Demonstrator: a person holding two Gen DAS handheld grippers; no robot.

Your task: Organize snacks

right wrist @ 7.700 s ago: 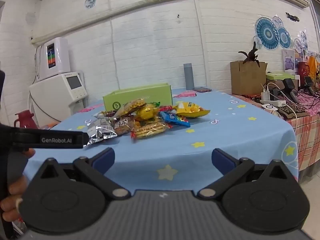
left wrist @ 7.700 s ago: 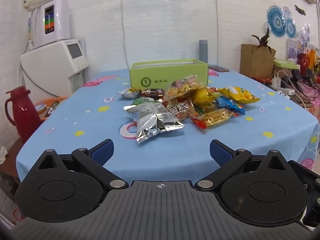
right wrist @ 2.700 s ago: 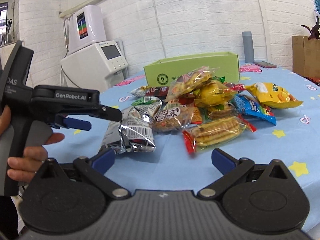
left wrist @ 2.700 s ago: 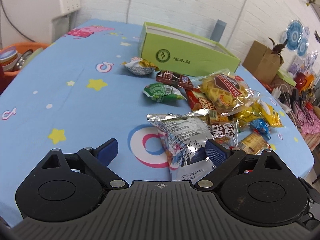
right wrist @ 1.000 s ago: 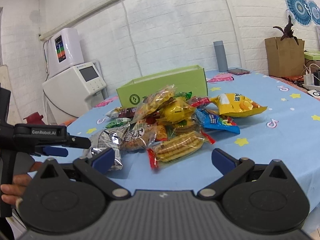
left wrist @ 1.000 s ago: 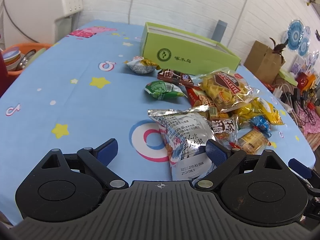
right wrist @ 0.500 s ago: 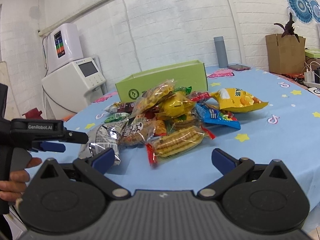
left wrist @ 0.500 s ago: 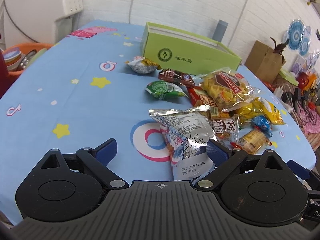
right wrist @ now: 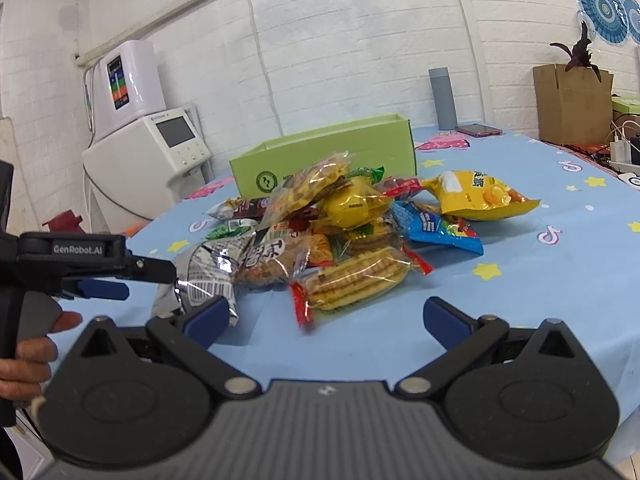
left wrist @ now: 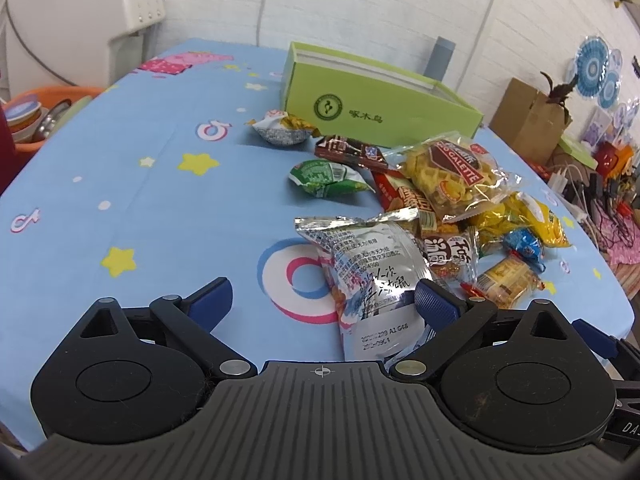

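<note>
A heap of snack packets lies on the blue tablecloth [left wrist: 120,208] in front of an open green box [left wrist: 372,100]. Nearest me is a silver packet [left wrist: 372,268], whose near end lies between the fingers of my open left gripper [left wrist: 320,304], close to the right pad. Behind it lie a waffle bag [left wrist: 452,176], a green packet [left wrist: 324,178] and a brown bar [left wrist: 348,152]. My right gripper [right wrist: 336,318] is open above the table edge, short of a clear biscuit pack [right wrist: 352,280]. The left gripper [right wrist: 120,272] shows at the left, beside the silver packet [right wrist: 208,272].
A yellow chip bag [right wrist: 480,196] and a blue packet [right wrist: 436,228] lie right of the heap. A grey flask [right wrist: 442,98] and a phone [right wrist: 478,131] sit behind the green box [right wrist: 324,160]. A white appliance [right wrist: 148,140] stands at the left. A hand [right wrist: 28,352] holds the left gripper.
The left gripper has crept forward over the silver packet's near end. The right gripper has moved closer to the heap. Both stay open.
</note>
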